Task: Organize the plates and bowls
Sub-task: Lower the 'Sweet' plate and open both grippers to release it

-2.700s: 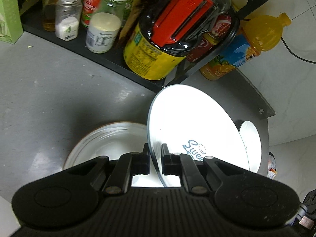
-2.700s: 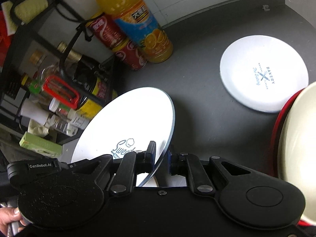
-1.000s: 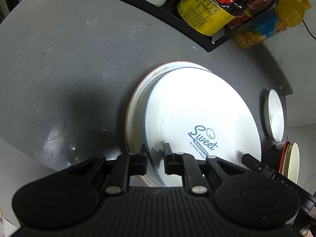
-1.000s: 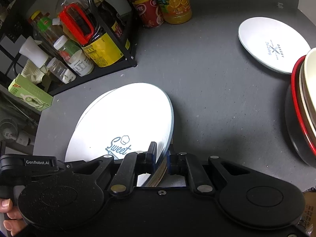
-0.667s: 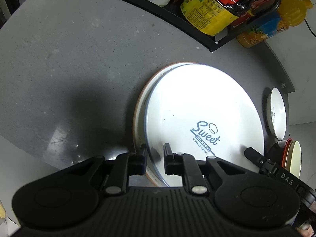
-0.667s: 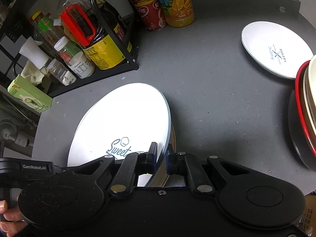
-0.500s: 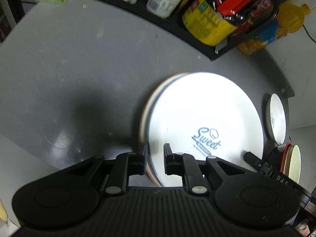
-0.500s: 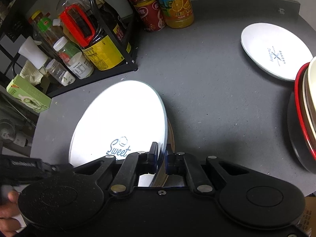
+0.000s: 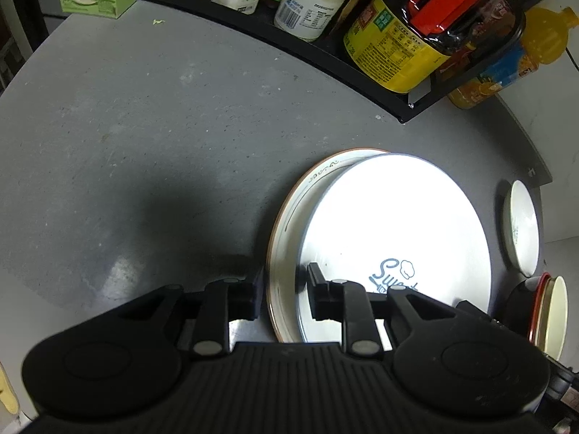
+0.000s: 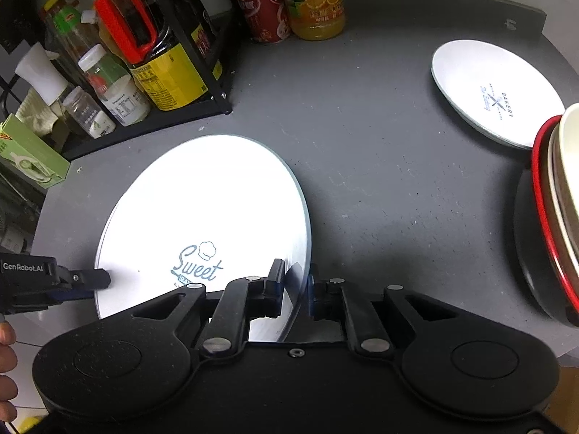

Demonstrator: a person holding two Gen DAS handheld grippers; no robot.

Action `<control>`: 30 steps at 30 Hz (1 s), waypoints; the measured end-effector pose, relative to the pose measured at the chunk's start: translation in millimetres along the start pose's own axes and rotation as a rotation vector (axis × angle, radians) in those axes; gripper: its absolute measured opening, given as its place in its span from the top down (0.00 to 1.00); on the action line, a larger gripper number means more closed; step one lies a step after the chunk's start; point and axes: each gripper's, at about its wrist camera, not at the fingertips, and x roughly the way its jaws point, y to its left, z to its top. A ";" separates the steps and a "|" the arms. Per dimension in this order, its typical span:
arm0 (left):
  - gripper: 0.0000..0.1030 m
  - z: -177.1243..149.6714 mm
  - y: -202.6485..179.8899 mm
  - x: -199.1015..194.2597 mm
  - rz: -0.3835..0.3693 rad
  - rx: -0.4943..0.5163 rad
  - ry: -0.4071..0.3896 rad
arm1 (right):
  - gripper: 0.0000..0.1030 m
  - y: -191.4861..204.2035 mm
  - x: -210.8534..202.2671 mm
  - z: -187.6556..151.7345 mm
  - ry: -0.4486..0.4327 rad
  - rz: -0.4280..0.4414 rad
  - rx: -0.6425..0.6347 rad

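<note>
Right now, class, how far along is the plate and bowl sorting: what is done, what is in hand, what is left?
Done: the Sweet plate lies on the rimmed plate, slightly off-centre. The bowls sit nested at the right.

In hand: both tongs are open, the left tongs and right tongs each straddling an edge of the Sweet plate.

Left: the small plate sits alone on the counter, probably next for stacking.

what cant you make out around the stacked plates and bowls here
- Brown-rimmed plate: left wrist view shows only its left crescent; the Sweet plate covers the rest.
- Bowl stack: cut off by the right wrist view's edge, count unclear.
- Sweet plate's near rim: hidden behind the right tool.
</note>
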 end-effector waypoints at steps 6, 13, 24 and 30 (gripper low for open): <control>0.77 1.9 -1.5 2.8 0.017 0.013 -0.013 | 0.87 -0.3 4.0 3.1 0.002 0.002 -0.017; 0.66 5.1 9.4 0.1 0.041 -0.020 -0.039 | 0.84 4.5 14.6 4.5 0.032 0.012 -0.032; 0.65 10.8 -4.8 -4.9 0.084 0.021 -0.027 | 0.69 -1.5 9.4 13.7 0.052 0.037 -0.012; 0.54 16.3 -20.9 -15.4 0.080 0.049 -0.045 | 0.51 -1.6 -4.1 22.5 0.023 0.054 -0.005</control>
